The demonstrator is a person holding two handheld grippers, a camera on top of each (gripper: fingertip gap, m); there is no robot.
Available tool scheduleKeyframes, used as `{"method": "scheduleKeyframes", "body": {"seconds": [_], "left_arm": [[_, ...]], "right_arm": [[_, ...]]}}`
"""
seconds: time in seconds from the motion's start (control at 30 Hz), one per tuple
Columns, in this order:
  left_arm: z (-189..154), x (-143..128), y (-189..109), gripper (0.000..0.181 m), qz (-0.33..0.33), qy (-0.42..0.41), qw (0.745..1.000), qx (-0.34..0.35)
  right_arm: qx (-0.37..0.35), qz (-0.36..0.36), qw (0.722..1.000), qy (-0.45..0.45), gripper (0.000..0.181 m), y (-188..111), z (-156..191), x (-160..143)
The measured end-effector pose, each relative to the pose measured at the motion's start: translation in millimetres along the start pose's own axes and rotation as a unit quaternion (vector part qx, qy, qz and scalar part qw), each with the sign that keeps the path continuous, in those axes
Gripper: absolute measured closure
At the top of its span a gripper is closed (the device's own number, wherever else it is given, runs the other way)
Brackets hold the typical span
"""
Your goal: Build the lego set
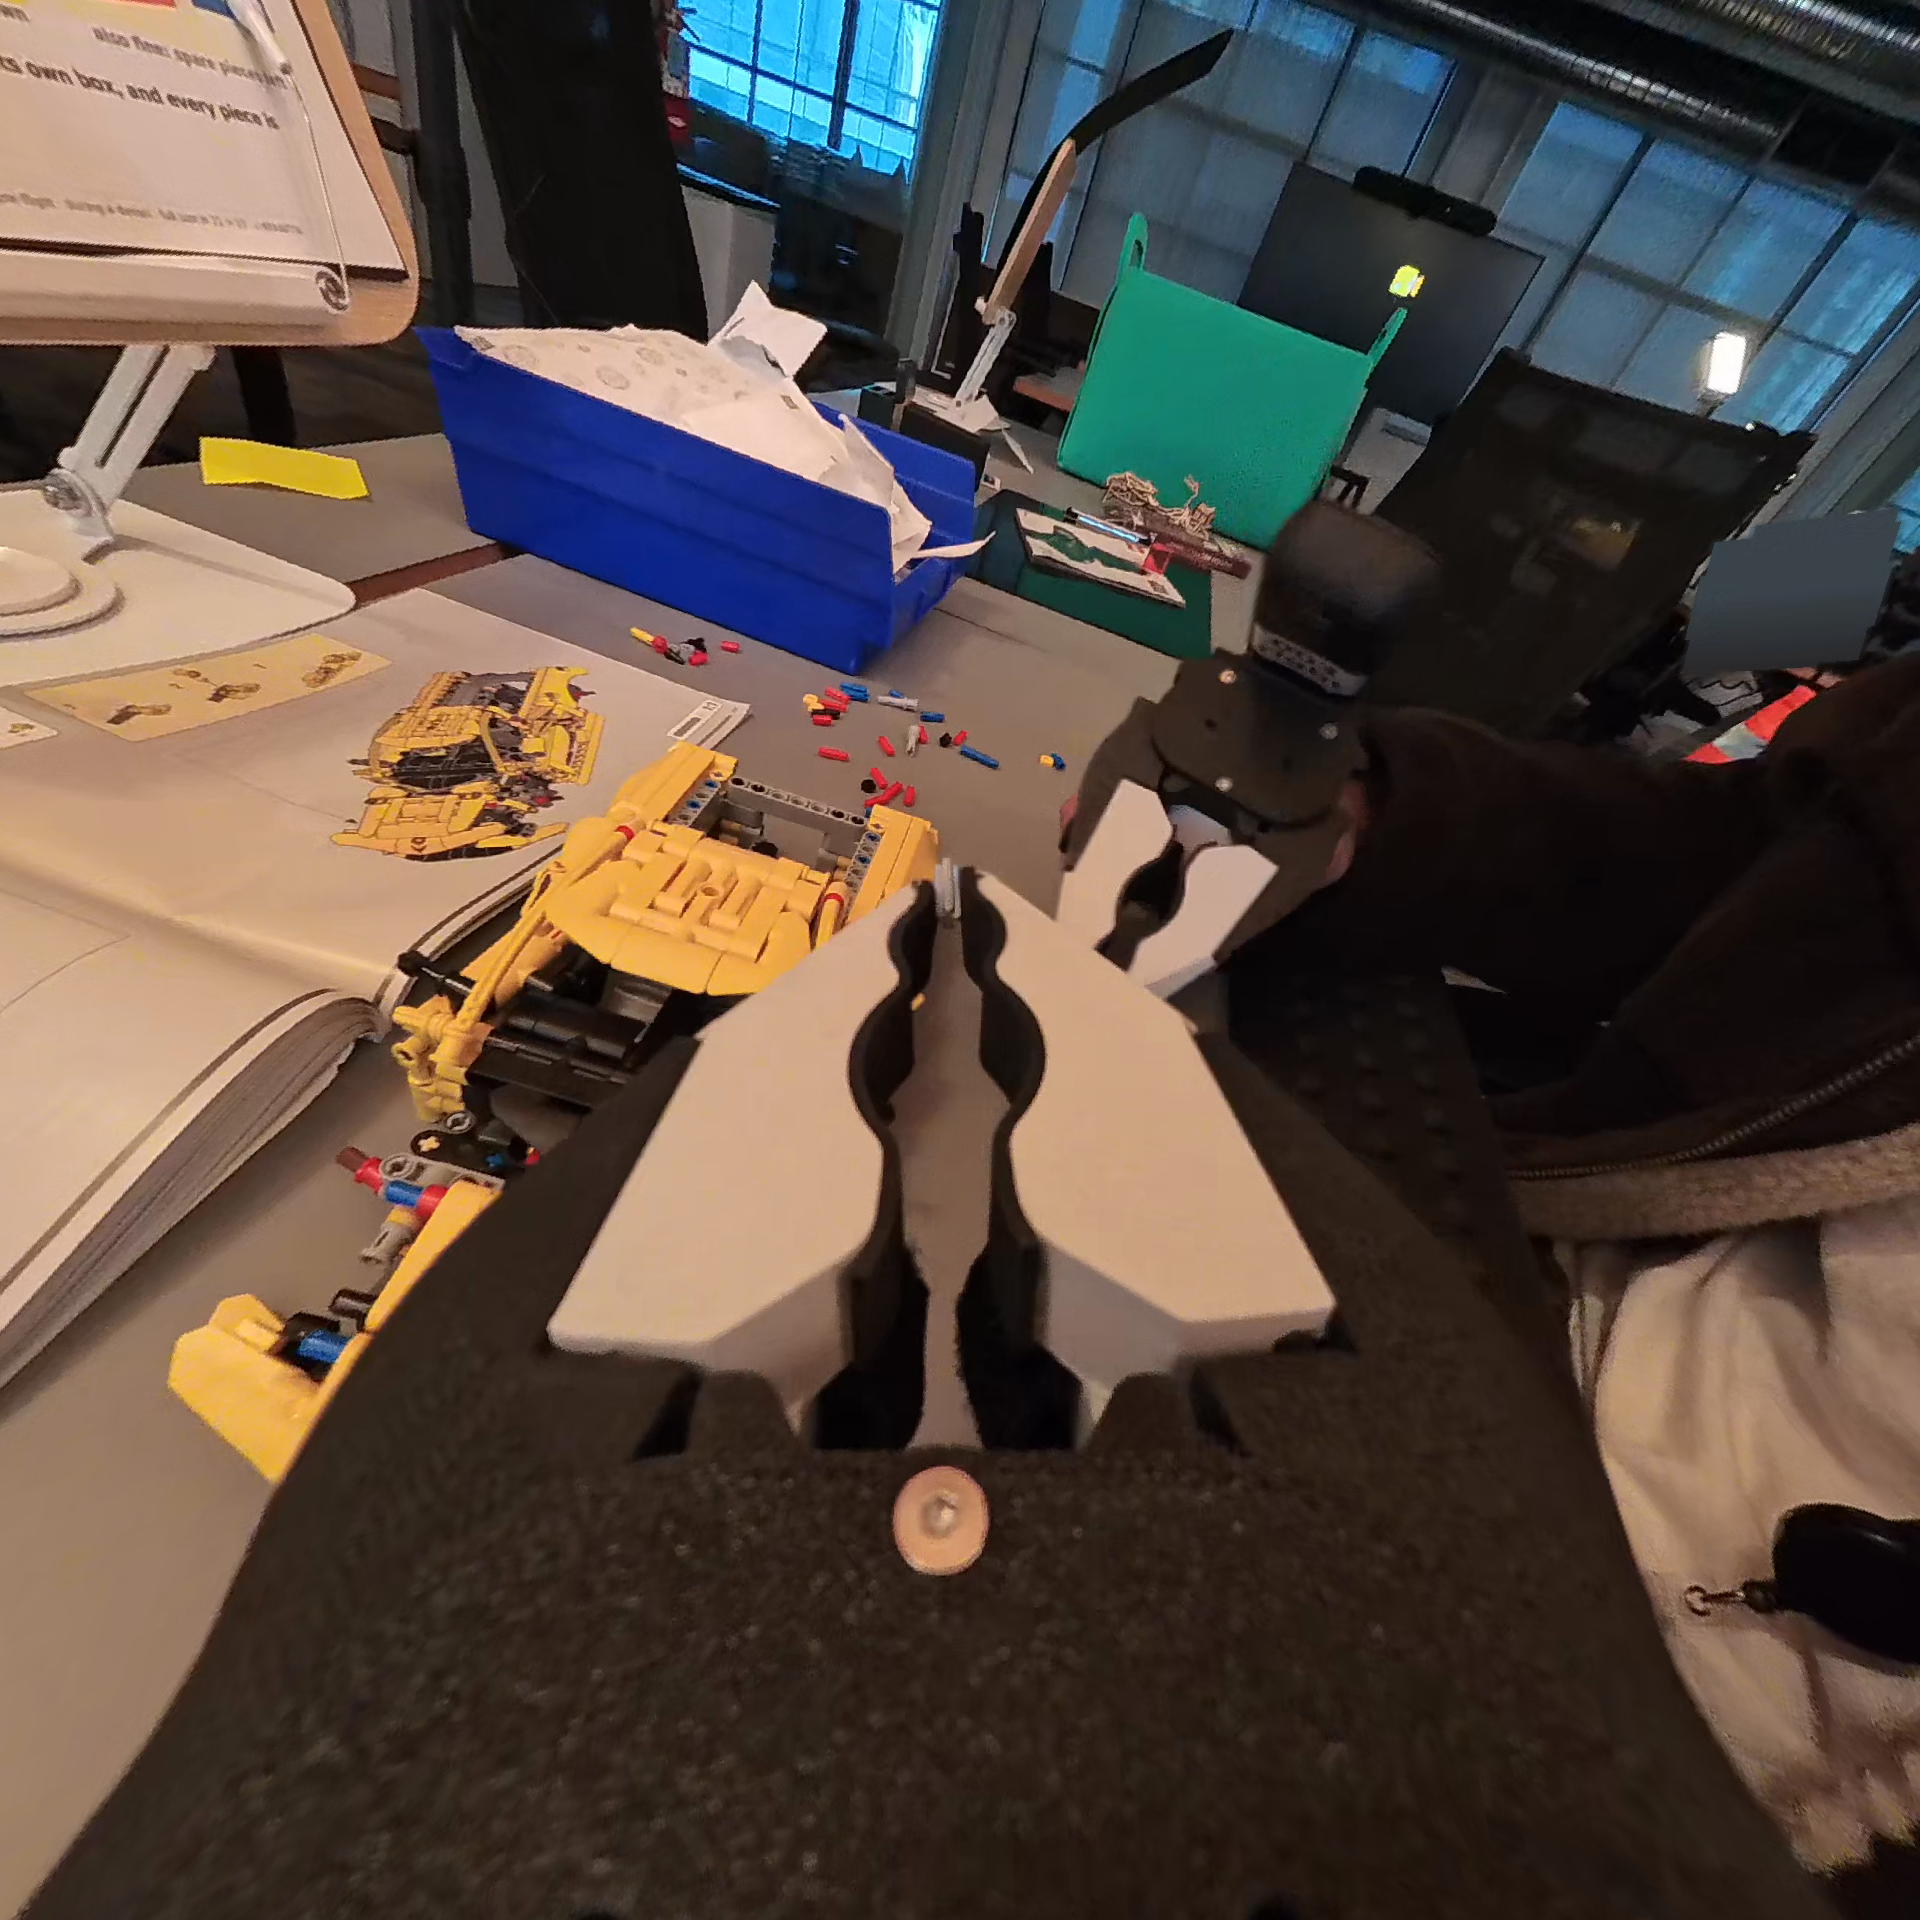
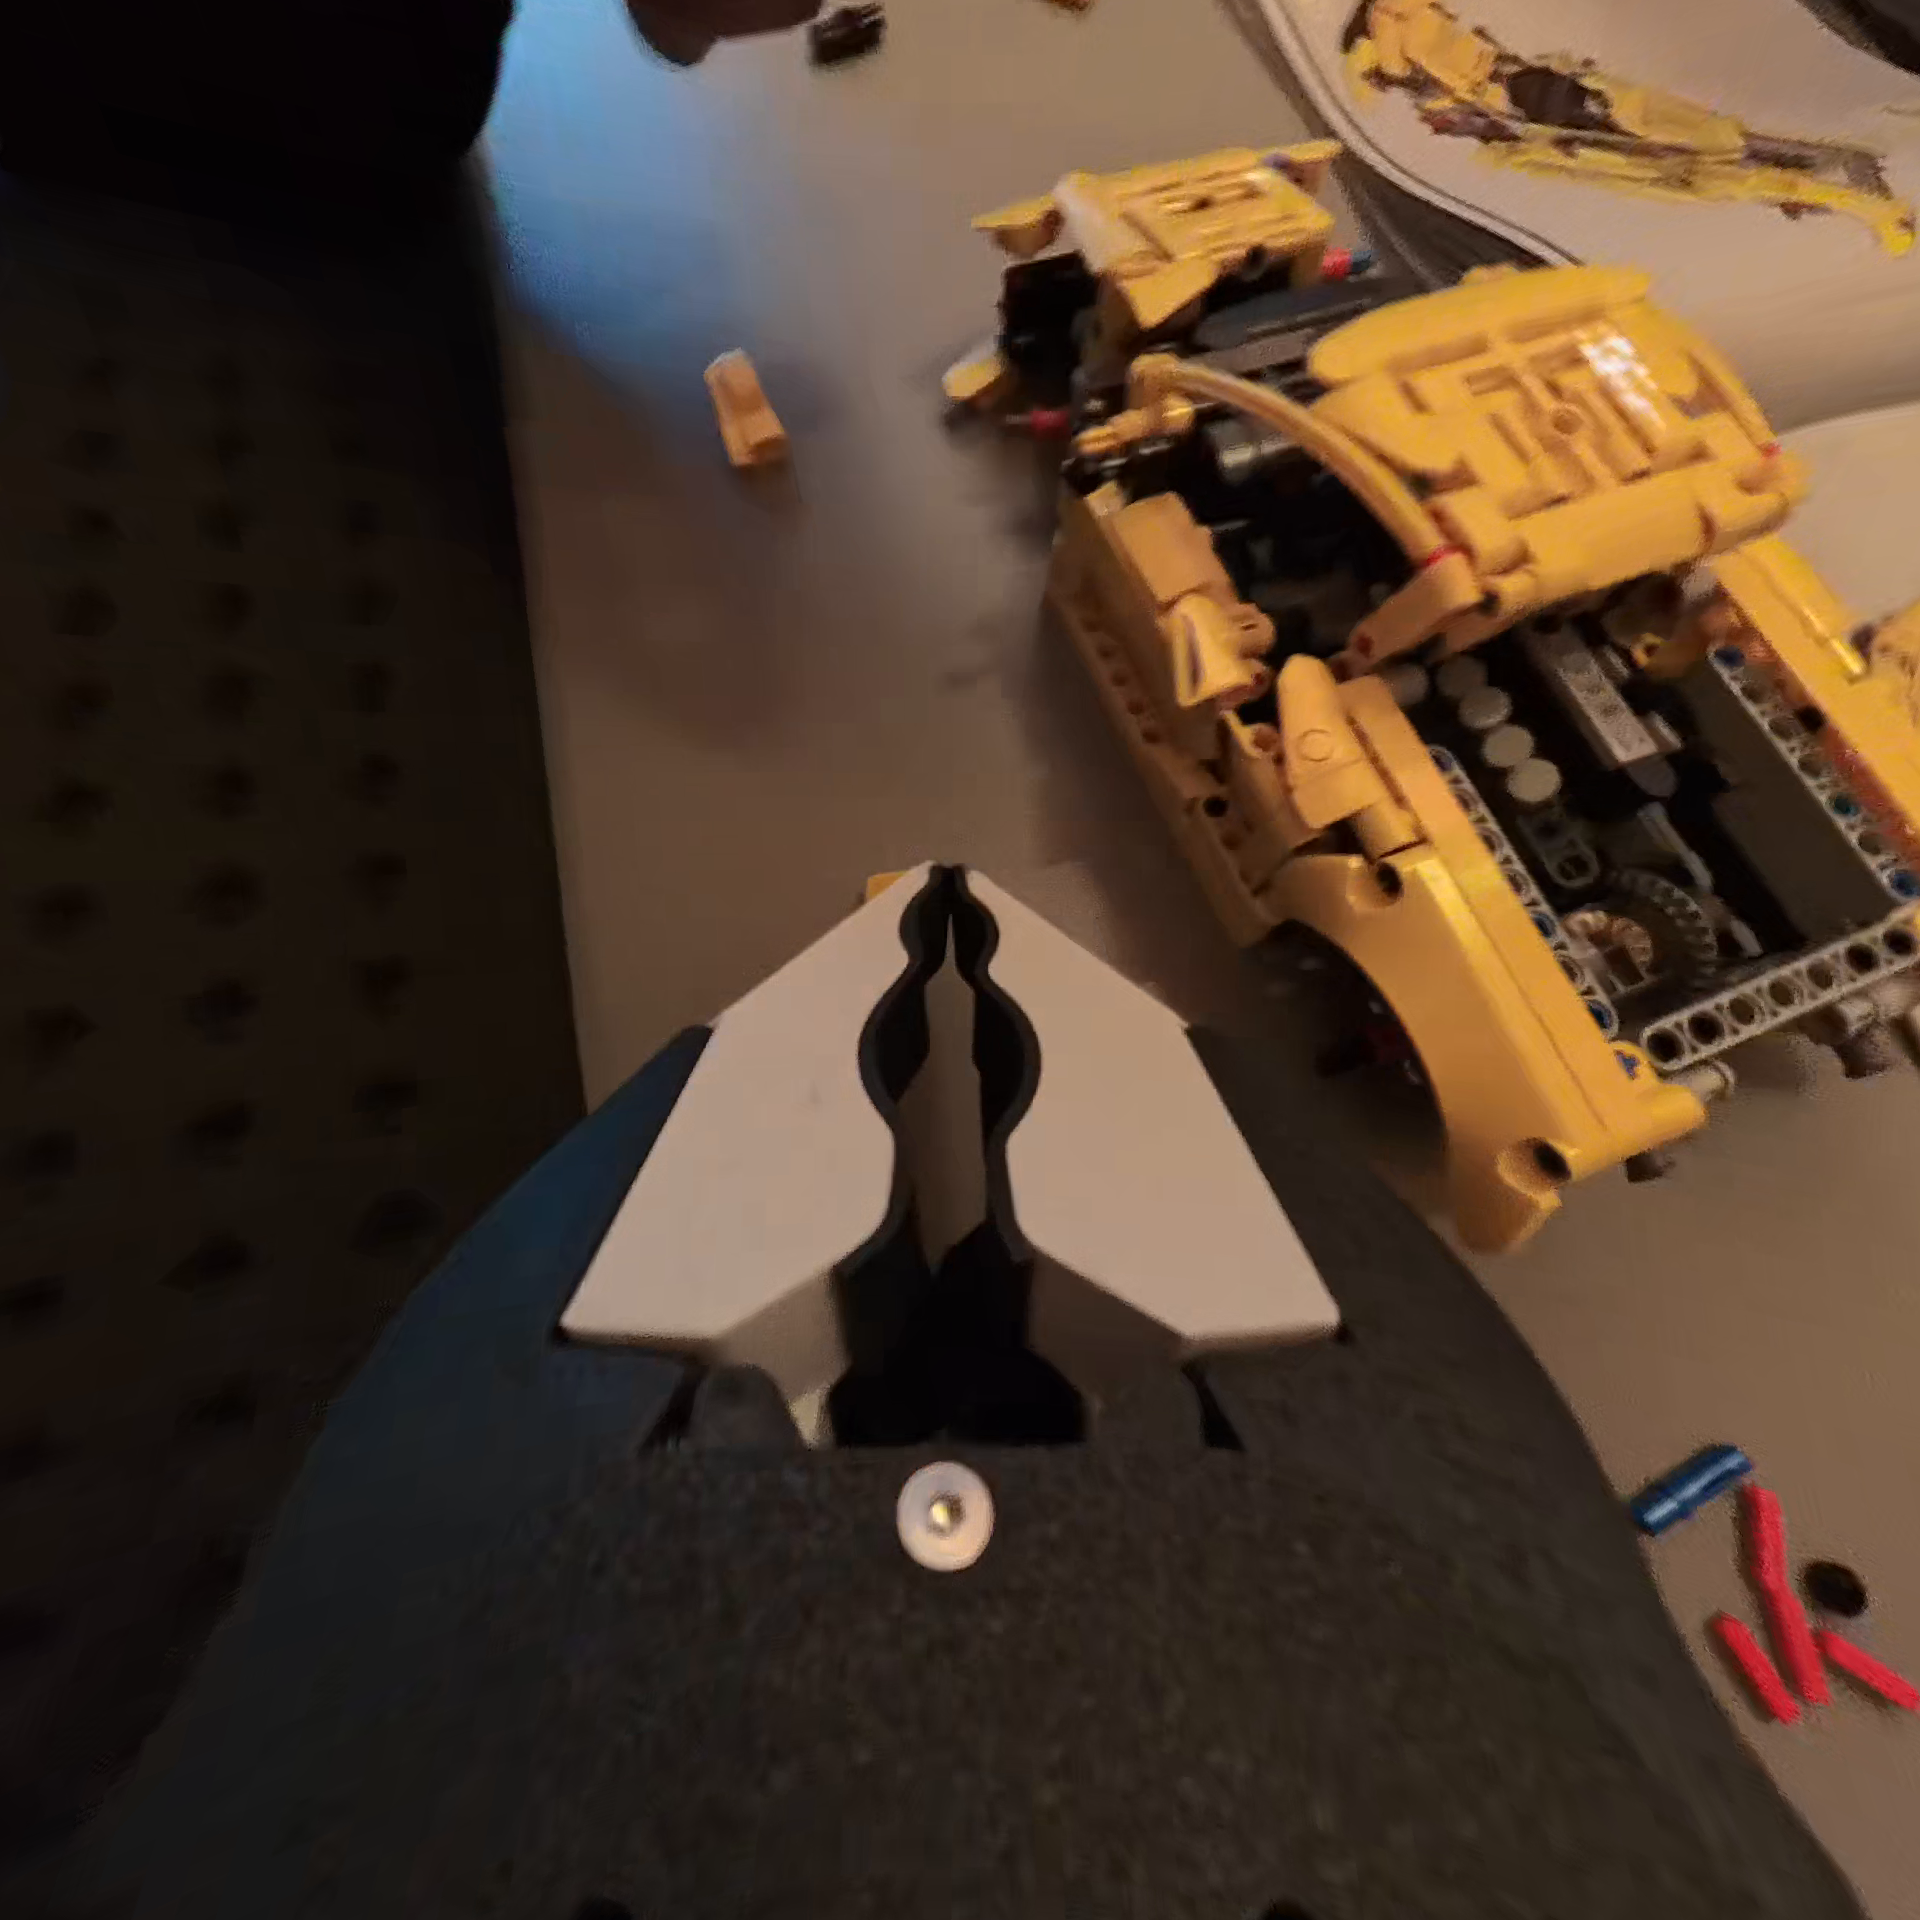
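**Asker:** Between the left fingers, what is there?

**Describer:** At the very tips of the left gripper [image 1: 948, 896], a small pale grey piece [image 1: 945, 891] is pinched; the jaws are clamped on it with only a thin gap behind the tips. Just beyond and to the left of those tips lies the yellow lego car [image 1: 665, 935], part-built, resting on the grey table [image 1: 125, 1538]. Its open grey frame sits just past the left fingertip.

**Asker:** And the right one?

**Describer:** The right gripper [image 2: 948, 878] has its tips pressed together. A sliver of a yellow piece [image 2: 883, 885] shows just behind the left tip; whether it is held I cannot tell. The car [image 2: 1455, 727] lies ahead and to the right of these fingers, near but not touching, with its gears and beams exposed. A loose yellow part [image 2: 746, 410] lies further ahead, slightly left of the tips.

**Asker:** What else surrounds them?

**Describer:** Left of the left fingers, an open instruction book [image 1: 208, 883] lies beside the car. Ahead of them, scattered red, blue and black pins [image 1: 894, 738] lie on the table, and beyond those a blue bin [image 1: 675, 520] holding crumpled paper. Right of the tips, the other gripper [image 1: 1169, 883] hangs close by.
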State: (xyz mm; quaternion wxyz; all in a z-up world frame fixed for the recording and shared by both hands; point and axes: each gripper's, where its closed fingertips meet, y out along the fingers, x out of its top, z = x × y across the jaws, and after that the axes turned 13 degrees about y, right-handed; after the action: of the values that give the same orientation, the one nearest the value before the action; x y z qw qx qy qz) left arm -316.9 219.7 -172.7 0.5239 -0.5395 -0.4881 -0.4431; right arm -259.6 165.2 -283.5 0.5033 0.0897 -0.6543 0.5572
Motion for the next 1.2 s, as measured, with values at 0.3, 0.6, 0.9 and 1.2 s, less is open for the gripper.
{"method": "scheduleKeyframes", "body": {"seconds": [0.3, 0.6, 0.9, 1.2], "left_arm": [[-3.5, -0.5, 1.7, 0.177, 0.003, 0.008, 1.000, -0.006], [-7.7, -3.4, 4.5, 0.177, 0.011, 0.012, 1.000, -0.014], [-9.5, -7.5, 6.0, 0.177, 0.022, 0.013, 0.999, -0.020], [-15.0, -9.6, 7.8, 0.177, 0.028, 0.012, 0.999, -0.034]], "right_arm": [[0.000, 0.018, 0.999, -0.042, 0.181, -21.6, 3.6, -33.9], [0.061, 0.059, 0.994, -0.074, 0.158, -26.7, 11.5, -27.9], [0.095, 0.164, 0.964, -0.186, 0.163, -7.3, 10.6, -30.1], [0.106, 0.166, 0.958, -0.207, 0.174, 8.0, 18.0, -22.8]]}}
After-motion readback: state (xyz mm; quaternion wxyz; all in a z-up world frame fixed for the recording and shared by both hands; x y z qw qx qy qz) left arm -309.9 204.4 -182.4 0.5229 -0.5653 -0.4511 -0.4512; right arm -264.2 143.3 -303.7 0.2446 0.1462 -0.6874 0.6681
